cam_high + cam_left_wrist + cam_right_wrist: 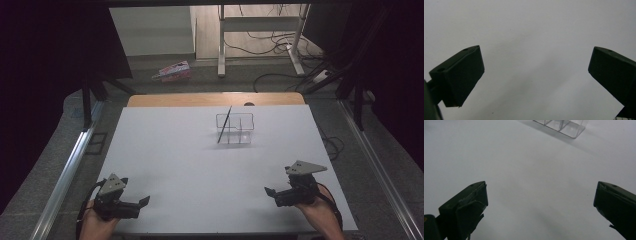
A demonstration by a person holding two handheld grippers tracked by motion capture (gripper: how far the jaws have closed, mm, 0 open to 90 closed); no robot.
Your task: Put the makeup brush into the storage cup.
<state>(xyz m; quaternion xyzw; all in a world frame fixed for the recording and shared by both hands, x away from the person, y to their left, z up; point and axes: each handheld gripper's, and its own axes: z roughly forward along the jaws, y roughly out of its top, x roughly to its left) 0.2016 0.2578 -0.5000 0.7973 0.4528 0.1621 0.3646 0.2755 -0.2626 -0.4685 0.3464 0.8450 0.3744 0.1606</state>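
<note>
The left tool (145,201) rests low at the near left corner of the white surface (190,165), held in a hand, its jaws spread wide with nothing between them; the left gripper view shows the two black jaws standing far apart over bare white. The right tool (269,192) sits at the near right, likewise held in a hand, its jaws parted and empty. Both tips point inward, toward the middle of the surface, which reads as a ready stance: each hand parked at its own side, well apart from the work, so either can reach forward without crossing the other.

Farther out, past the middle of the surface and a little right of centre, stands a clear organizer (241,131), a see-through box with inner dividers; its near corner also shows at the top of the right gripper view (571,128). A thin dark stick (224,124) leans in its left end. The stick's long axis runs steeply up and away: its lower end sits at the near left corner of the organizer, and its upper end tips toward the far edge and slightly right. Propped by the wall, its upper part stands free above the rim, probably the easiest place to pinch it. Whether it is a pen or a brush I cannot tell.
</note>
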